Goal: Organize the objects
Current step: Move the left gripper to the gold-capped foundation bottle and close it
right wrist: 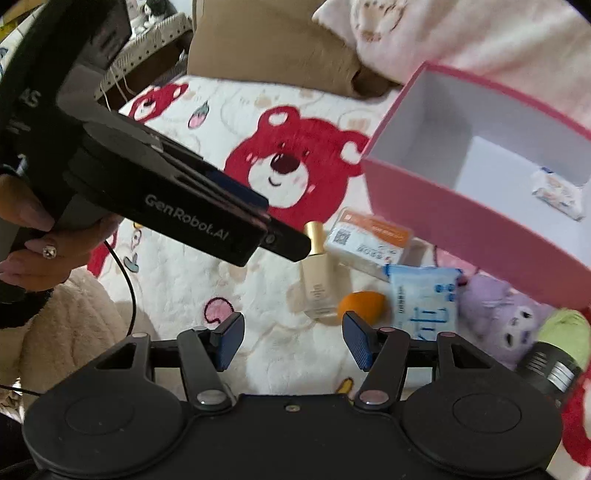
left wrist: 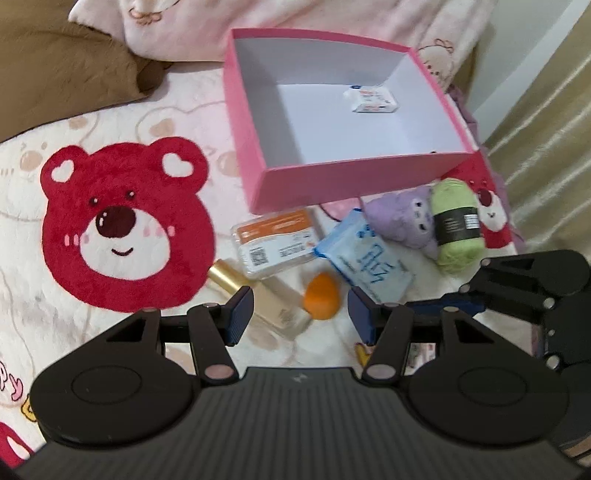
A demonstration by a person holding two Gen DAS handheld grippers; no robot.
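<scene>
A pink box (left wrist: 354, 177) with a white inside stands on the bed and holds one small white packet (left wrist: 371, 98). In front of it lie a clear orange-labelled case (left wrist: 275, 242), a gold-capped bottle (left wrist: 258, 299), an orange sponge (left wrist: 321, 295), a blue tissue pack (left wrist: 369, 258), a purple plush (left wrist: 406, 218) and green yarn (left wrist: 456, 225). My left gripper (left wrist: 301, 314) is open and empty just above the bottle and sponge. My right gripper (right wrist: 293, 341) is open and empty, near the bottle (right wrist: 321, 284) and sponge (right wrist: 364, 304).
The bed cover shows a large red bear (left wrist: 122, 225). A brown pillow (left wrist: 62, 70) and a pink blanket (left wrist: 295, 18) lie behind the box. The left gripper's body (right wrist: 166, 192) crosses the right wrist view. A curtain (left wrist: 546, 147) hangs at the right.
</scene>
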